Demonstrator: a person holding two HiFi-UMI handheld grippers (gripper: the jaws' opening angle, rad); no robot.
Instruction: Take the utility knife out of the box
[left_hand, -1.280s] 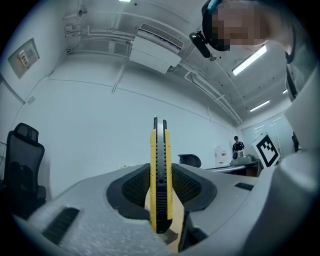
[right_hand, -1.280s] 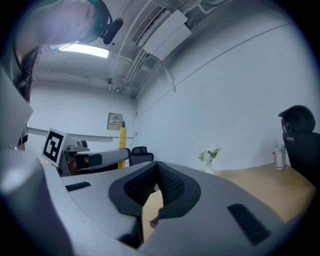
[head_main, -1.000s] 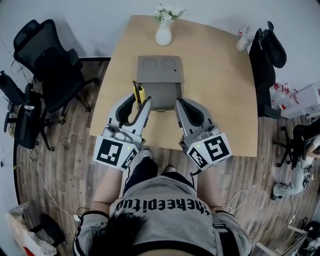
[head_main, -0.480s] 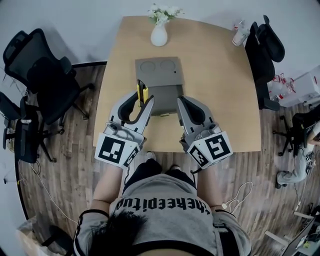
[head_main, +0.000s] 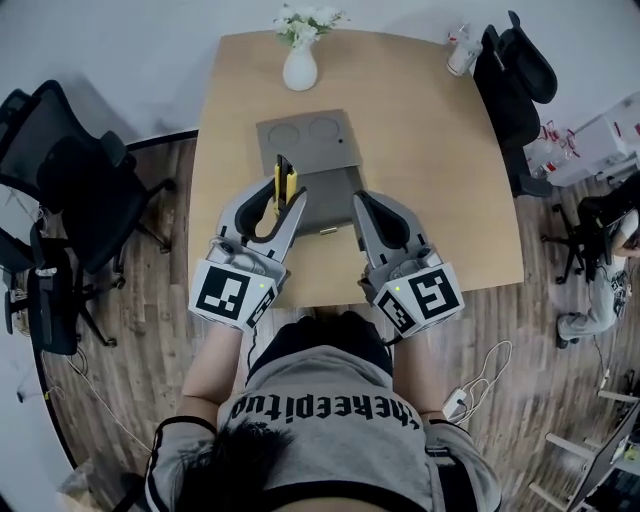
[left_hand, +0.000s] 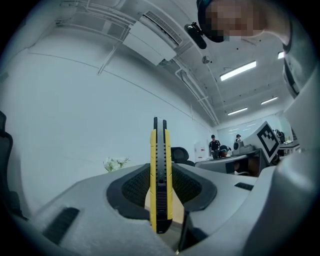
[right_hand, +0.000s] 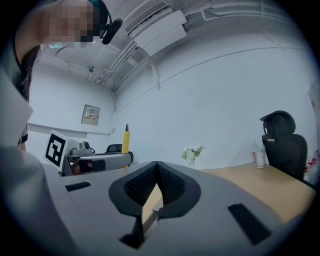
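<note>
Head view: a person at the near edge of the tabletop (head_main: 430, 180) holds the yellow knife (head_main: 284, 182) upright in the left hand-held gripper (head_main: 288, 205), over the near left corner of the grey box (head_main: 332, 195), whose lid is folded back toward the far side. The left gripper view shows both jaws clamped on the lower part of the knife's body, its narrow slider edge facing the camera and most of its length standing free above the pads. That low, square grip probably serves to keep the tool from tipping as it is carried. The knife appears to be out of the box, though how far above the rim it hangs cannot be told. The right hand-held gripper (head_main: 362, 204) waits just right of the left one at the box's near right side, its jaws drawn together on nothing, seemingly only standing by. A vase (head_main: 299, 68) of white flowers stands at the far edge, well apart.
</note>
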